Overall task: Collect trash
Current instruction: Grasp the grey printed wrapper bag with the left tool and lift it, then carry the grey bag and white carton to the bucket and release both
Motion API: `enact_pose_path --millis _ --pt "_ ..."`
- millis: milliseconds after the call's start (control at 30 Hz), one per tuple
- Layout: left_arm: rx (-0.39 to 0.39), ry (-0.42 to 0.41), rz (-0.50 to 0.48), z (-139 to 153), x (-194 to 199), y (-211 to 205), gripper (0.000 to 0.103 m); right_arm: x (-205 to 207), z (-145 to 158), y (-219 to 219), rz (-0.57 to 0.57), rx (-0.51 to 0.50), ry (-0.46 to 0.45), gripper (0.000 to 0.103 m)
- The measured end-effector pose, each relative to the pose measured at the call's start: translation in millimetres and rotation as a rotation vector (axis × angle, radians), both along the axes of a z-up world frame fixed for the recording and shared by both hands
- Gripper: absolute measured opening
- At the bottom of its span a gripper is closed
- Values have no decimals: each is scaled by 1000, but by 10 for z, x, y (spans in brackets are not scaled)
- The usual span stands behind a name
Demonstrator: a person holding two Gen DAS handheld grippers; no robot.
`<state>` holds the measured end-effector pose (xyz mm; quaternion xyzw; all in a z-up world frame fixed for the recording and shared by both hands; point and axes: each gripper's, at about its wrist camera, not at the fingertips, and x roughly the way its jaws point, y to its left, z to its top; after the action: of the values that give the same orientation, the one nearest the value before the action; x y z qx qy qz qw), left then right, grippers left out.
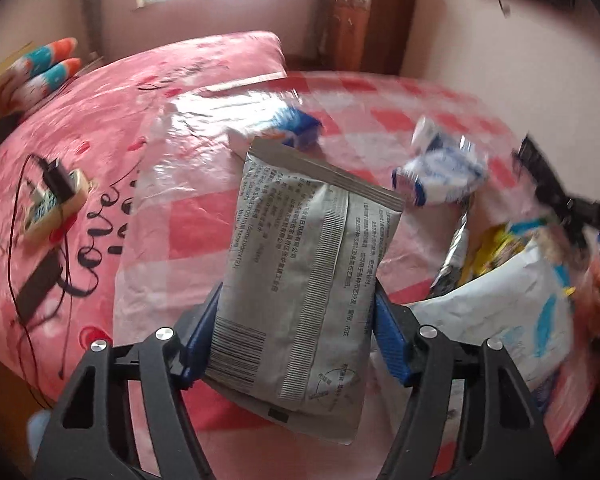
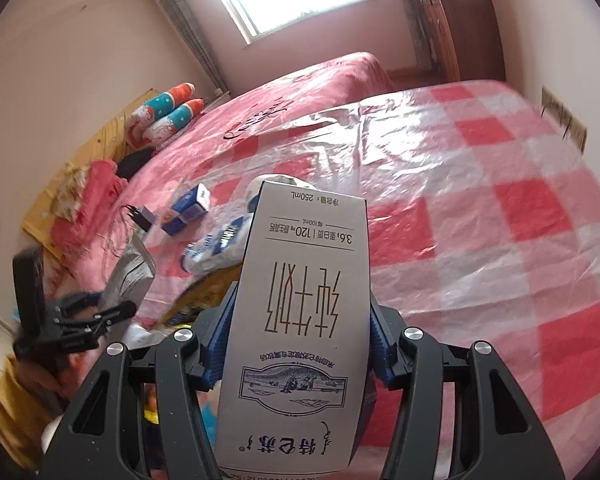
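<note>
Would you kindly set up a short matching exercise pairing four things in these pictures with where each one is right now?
Things:
1. silver pouch
2. white milk carton
3. small blue box
4. striped pillows

Places:
A. lying on the checked plastic sheet
B. between the left gripper's pads
C. at the head of the bed
D. between the right gripper's pads

Pairs: 1-B, 2-D, 3-A, 4-C

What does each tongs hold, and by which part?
Left tongs: grey packet, by its side edges. Right tongs: milk carton, by its sides.
</note>
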<state>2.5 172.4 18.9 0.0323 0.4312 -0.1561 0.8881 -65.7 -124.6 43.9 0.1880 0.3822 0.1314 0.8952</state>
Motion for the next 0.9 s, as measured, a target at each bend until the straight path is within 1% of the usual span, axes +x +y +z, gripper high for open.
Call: enact_pose_path --millis 133,233,333,433,600,667,733,800,900 --pt "-70 -61 58 148 -206 154 69 -51 169 86 3 6 -30 57" --pt "-97 -91 104 225 -365 299 69 -60 273 180 16 12 -48 57" --pt "-117 -121 154 311 -613 498 69 -47 377 354 55 36 -53 57" --pt "-132 -139 220 386 -859 748 69 -50 493 626 121 50 -60 57" --pt "-119 -150 383 396 -1378 1308 69 -91 639 1268 290 88 -47 57" --pt "-117 -144 451 351 -1579 1535 69 -120 659 1649 383 116 -22 57" --pt "-126 -126 525 270 -1789 1764 69 -148 649 2004 467 133 4 57" --pt "-115 -107 597 149 -1976 1963 69 -175 619 2388 550 144 37 57" --pt "-135 -73 694 -39 -2191 2218 69 -210 534 2976 674 142 88 57"
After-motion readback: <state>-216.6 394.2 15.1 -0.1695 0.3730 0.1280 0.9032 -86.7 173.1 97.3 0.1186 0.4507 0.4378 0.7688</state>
